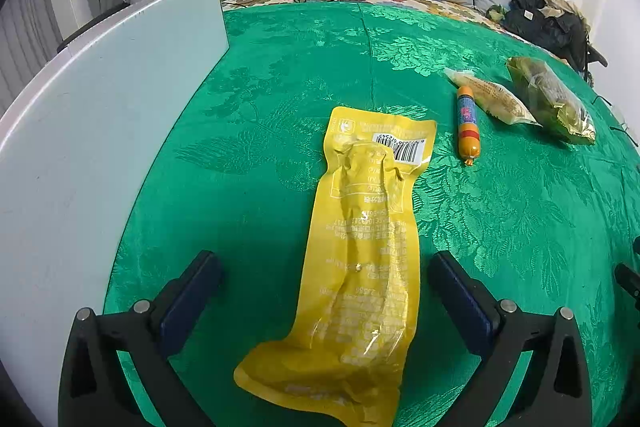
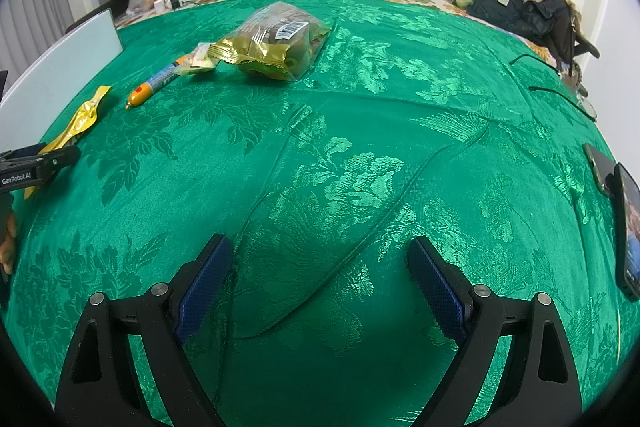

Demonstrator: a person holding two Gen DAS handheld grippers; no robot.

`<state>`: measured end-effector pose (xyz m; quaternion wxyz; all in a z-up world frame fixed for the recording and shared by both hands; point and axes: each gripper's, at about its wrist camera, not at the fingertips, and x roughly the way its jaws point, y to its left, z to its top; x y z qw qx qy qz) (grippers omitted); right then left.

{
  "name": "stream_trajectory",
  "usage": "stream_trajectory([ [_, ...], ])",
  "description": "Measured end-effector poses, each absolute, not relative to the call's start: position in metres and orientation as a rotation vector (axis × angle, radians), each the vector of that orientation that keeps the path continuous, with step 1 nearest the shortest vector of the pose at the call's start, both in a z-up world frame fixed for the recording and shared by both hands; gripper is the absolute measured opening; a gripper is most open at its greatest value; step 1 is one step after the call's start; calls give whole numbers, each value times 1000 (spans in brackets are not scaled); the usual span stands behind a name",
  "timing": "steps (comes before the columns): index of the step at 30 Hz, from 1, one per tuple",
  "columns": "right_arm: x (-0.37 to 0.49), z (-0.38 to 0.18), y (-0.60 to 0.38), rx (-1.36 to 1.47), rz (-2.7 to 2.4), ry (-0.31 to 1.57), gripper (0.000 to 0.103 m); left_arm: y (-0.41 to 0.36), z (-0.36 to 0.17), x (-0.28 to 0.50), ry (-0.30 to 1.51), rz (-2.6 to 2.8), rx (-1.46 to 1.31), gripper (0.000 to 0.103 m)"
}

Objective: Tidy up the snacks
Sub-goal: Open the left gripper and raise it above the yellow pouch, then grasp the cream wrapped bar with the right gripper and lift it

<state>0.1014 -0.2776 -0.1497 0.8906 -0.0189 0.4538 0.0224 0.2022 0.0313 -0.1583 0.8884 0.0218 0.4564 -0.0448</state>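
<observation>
Left gripper (image 1: 324,291) spread wide astride yellow pouch (image 1: 360,247), barcode legible; right gripper (image 2: 320,279) spread, empty; "GenRobot.AI" on left gripper body

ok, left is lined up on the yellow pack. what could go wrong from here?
1. The yellow pack lies flat and thin on the green cloth; the open left gripper could pinch cloth too.
2. The pack is long and limp, so it may sag or slip.
3. The white board stands close on the left: possible bump.
</observation>
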Motion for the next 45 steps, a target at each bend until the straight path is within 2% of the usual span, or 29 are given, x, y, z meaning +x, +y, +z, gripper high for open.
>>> stream_trajectory([
  [15,101,-149,-277,-26,43,940,92,32,-158,202,948,-93,43,103],
  [19,109,-118,-255,68,136,860,90,31,-158,202,948,-94,43,103],
  [24,174,-76,-179,-93,345,818,88,32,-158,202,948,-94,43,103],
  [28,250,-92,-138,-251,341,920,88,32,-158,202,948,-94,43,103],
  [30,278,-112,-126,-338,308,1001,80,32,-158,202,948,-94,43,103],
  [31,287,-120,-125,-357,301,1042,69,32,-158,202,948,-94,43,103],
  [32,293,-127,-125,-363,296,1076,51,32,-158,202,947,-94,43,103],
  [33,297,-131,-127,-359,301,1111,47,32,-158,202,947,-94,43,103],
  [37,301,-141,-132,-350,326,1163,45,32,-159,202,948,-94,43,103],
  [40,299,-139,-139,-286,320,1192,20,32,-158,202,947,-93,43,103],
  [45,275,-115,-153,-164,356,1135,17,32,-158,202,948,-93,43,103],
])
